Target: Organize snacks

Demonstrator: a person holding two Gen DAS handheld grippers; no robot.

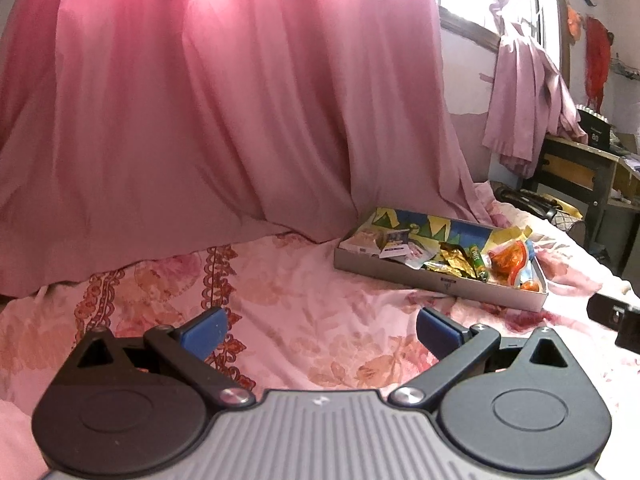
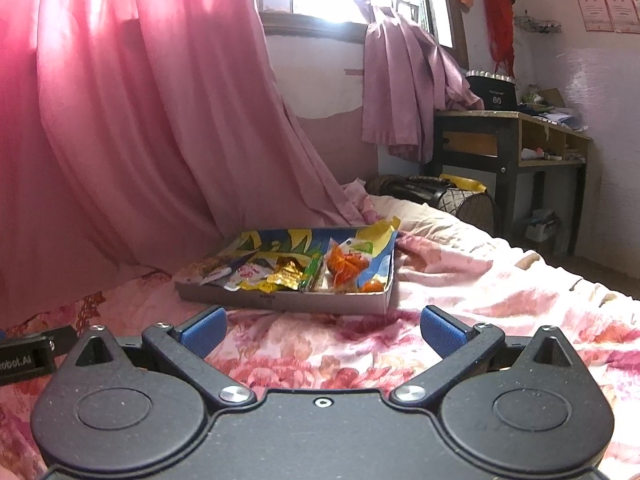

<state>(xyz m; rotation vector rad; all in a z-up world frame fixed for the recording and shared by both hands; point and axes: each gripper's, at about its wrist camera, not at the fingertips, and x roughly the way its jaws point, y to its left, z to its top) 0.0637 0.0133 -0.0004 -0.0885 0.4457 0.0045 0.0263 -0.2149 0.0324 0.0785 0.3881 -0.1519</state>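
Note:
A shallow grey cardboard box with a bright blue and yellow lining lies on the floral bedspread. Inside it are several snack packets: pale ones on the left, gold wrappers in the middle, an orange pouch on the right. My left gripper is open and empty, low over the bed, with the box ahead to the right. My right gripper is open and empty too, just short of the box's near wall.
A pink curtain hangs down onto the bed behind the box. A dark desk with clutter stands at the right wall, a dark bag beside the bed. The other gripper's body shows at the frame edges.

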